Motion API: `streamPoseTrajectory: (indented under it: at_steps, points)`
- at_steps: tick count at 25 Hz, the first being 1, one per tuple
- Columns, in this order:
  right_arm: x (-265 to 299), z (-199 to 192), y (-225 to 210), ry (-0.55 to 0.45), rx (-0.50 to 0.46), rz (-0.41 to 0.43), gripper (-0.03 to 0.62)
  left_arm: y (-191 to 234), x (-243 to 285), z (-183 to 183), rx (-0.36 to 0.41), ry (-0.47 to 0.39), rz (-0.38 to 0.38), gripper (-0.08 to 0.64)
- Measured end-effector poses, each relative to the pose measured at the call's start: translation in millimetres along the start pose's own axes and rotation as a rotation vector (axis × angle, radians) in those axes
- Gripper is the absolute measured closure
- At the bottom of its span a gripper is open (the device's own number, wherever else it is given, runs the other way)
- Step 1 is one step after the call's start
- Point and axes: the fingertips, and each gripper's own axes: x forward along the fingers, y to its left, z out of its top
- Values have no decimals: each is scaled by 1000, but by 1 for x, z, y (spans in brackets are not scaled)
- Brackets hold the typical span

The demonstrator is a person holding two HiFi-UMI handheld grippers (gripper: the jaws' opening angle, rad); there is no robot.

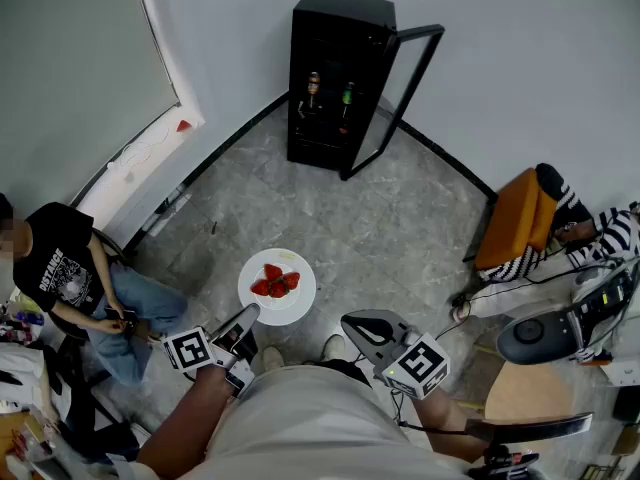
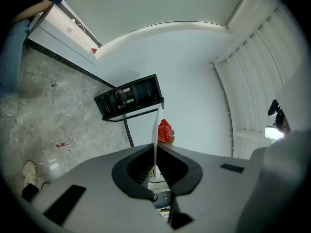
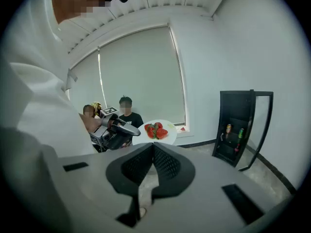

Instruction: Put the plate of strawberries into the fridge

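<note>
1. The left tongs [image 1: 243,320] pinched the rim of the white plate [image 1: 296,306] at its 7 o'clock edge. In the left gripper view the plate showed edge-on, running straight between the jaws, which were closed on it.
2. The plate was held in the air above the grey floor [image 1: 400,238], just below the middle of the head view, with the strawberries [image 1: 275,281] heaped at its centre.
3. The right tongs [image 1: 352,321] were pressed together with nothing between them. They were near the plate at its 4 o'clock side, not touching it.
4. The black fridge [image 1: 335,78] stood by the wall at 12 o'clock, well apart from the plate. Its door [image 1: 400,93] was swung open to the right, and bottles [image 1: 313,90] stood on a shelf inside.
5. A seated person [image 1: 60,268] was at 9 o'clock, and a second person [image 1: 600,238] beside an orange chair [image 1: 515,218] at 3 o'clock.
</note>
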Motion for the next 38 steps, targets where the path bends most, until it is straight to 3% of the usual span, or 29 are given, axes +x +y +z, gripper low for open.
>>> streamPoseTrajectory:
  at_steps: [3, 5, 9, 15, 17, 19, 27, 32, 38]
  points:
    - [16, 6, 15, -3, 3, 3, 575, 6, -16, 5, -45, 9, 15, 537]
    - [24, 9, 19, -6, 5, -3, 575, 19, -24, 11, -3, 34, 71, 537]
    - [50, 13, 46, 14, 15, -9, 575, 30, -43, 26, -19, 43, 11, 537]
    - [66, 26, 29, 16, 47, 10, 575, 46, -27, 44, -41, 50, 42, 536]
    - [72, 30, 10, 12, 51, 13, 574, 41, -8, 52, -92, 35, 6, 536]
    - [79, 33, -12, 2, 54, 24, 574, 40, 14, 65, -74, 34, -17, 537]
    - [108, 70, -137, -47, -5, 44, 546, 39, 118, 142, -39, 2, 14, 536]
    - [107, 89, -224, -59, -39, 27, 511, 19, 197, 178, -158, -48, -46, 536]
    - [118, 97, -295, -58, -27, 2, 494, 27, 268, 218, -147, -46, -34, 537]
